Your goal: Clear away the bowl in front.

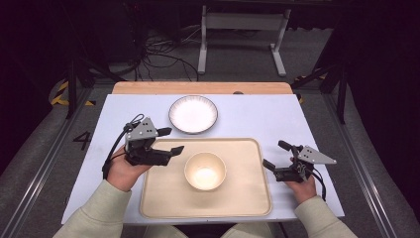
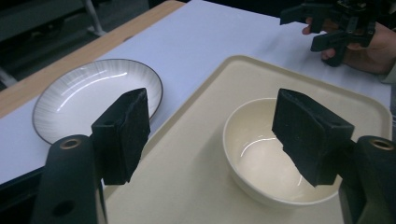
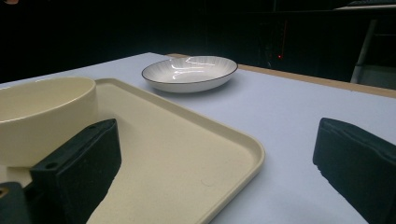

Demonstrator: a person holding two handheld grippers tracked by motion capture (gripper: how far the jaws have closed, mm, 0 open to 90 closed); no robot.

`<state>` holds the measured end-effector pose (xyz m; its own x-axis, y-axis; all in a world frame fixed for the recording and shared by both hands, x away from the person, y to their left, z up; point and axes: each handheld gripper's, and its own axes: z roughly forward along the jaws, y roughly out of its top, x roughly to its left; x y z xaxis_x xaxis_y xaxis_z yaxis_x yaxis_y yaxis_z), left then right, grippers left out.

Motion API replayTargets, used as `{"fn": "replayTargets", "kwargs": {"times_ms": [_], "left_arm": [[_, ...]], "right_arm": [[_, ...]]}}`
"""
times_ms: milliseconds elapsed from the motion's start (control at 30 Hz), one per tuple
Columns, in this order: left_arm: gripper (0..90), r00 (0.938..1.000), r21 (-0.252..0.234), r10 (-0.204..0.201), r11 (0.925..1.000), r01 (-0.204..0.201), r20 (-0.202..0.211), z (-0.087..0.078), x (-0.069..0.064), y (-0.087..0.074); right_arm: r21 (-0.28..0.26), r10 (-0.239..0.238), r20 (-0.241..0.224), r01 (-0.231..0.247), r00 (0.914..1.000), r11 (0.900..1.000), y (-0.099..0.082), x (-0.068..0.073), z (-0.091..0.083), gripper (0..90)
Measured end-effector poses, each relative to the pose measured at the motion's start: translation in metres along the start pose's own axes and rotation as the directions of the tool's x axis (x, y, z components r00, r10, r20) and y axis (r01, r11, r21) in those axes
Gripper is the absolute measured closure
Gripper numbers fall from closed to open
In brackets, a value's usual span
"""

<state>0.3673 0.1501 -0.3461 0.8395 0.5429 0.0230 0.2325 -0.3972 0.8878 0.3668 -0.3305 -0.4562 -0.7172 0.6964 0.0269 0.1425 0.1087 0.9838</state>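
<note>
One table (image 1: pixel 247 124) carries everything, its top pale blue-white with a strip of bare wood along the far edge. On its near half lies a cream tray (image 1: pixel 242 198), rectangular with rounded corners and a low raised rim; in the right gripper view the near corner of the tray (image 3: pixel 243 149) shows its curled lip against the table (image 3: pixel 289 121). Beyond the tray, near the far edge and apart from it, sits a white plate (image 1: pixel 193 114) with a dark rim and fine ribbing; the left gripper view shows the plate (image 2: pixel 88 98) just beside the tray's (image 2: pixel 196 154) far-left corner, not touching it. A cream bowl (image 1: pixel 205 171) stands upright about the middle of the tray, and it looks empty in the left gripper view (image 2: pixel 261 154). In the right gripper view the bowl (image 3: pixel 42 116) stands at the left, behind that claw's left jaw, with the plate (image 3: pixel 189 72) farther off.

Both claws are spread and hold nothing. The left claw (image 1: pixel 168 141) hovers over the tray's far-left corner, pointing right; one jaw reaches over the tray rim toward the bowl, short of it. The right claw (image 1: pixel 275 154) sits over the bare table just right of the tray, pointing left, and it shows far off in the left gripper view (image 2: pixel 317 28) too. A hand grips each gripper from the near side, with light sleeves below.
</note>
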Motion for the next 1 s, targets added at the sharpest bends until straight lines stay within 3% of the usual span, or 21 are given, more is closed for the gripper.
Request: {"fn": "replayTargets", "kwargs": {"times_ms": [267, 300, 367, 500, 567, 767, 1000], "left_arm": [[20.1, 0.9994, -0.049, 0.011, 0.9987, -0.012, -0.032, -0.011, 0.005, -0.02], [18.6, 0.9996, -0.063, -0.003, 0.998, 0.002, -0.027, -0.012, 0.007, -0.026], [12.7, 0.999, -0.075, 0.006, 0.9971, -0.01, -0.044, -0.013, 0.008, -0.032], [4.5, 0.9991, -0.14, -0.01, 0.9902, 0.004, -0.042, -0.015, 0.012, -0.044], [2.7, 0.999, -0.15, -0.007, 0.9886, 0.0, -0.045, -0.016, 0.012, -0.046], [1.2, 0.9985, -0.23, -0.051, 0.9721, 0.046, -0.017, -0.022, 0.016, -0.058], [0.6, 0.9941, -0.284, -0.108, 0.9529, 0.107, 0.011, -0.031, 0.023, -0.074]], "right_arm": [[-0.002, -0.008, 0.001, 0.008, 1.0, 1.0, 0.0, 0.001, 0.0, 0.2], [-0.003, -0.008, 0.001, 0.008, 1.0, 1.0, 0.0, 0.001, 0.0, 0.3], [-0.003, -0.009, 0.0, 0.009, 1.0, 1.0, 0.0, 0.001, 0.0, 0.3], [-0.001, -0.009, -0.001, 0.009, 1.0, 1.0, 0.0, 0.001, 0.0, 0.3], [-0.002, -0.009, -0.001, 0.009, 1.0, 1.0, 0.0, 0.001, 0.0, 0.3], [-0.002, -0.008, -0.003, 0.008, 1.0, 1.0, 0.0, 0.0, 0.0, 0.3], [-0.004, -0.006, -0.004, 0.006, 1.0, 1.0, 0.0, 0.001, 0.0, 0.3]]}}
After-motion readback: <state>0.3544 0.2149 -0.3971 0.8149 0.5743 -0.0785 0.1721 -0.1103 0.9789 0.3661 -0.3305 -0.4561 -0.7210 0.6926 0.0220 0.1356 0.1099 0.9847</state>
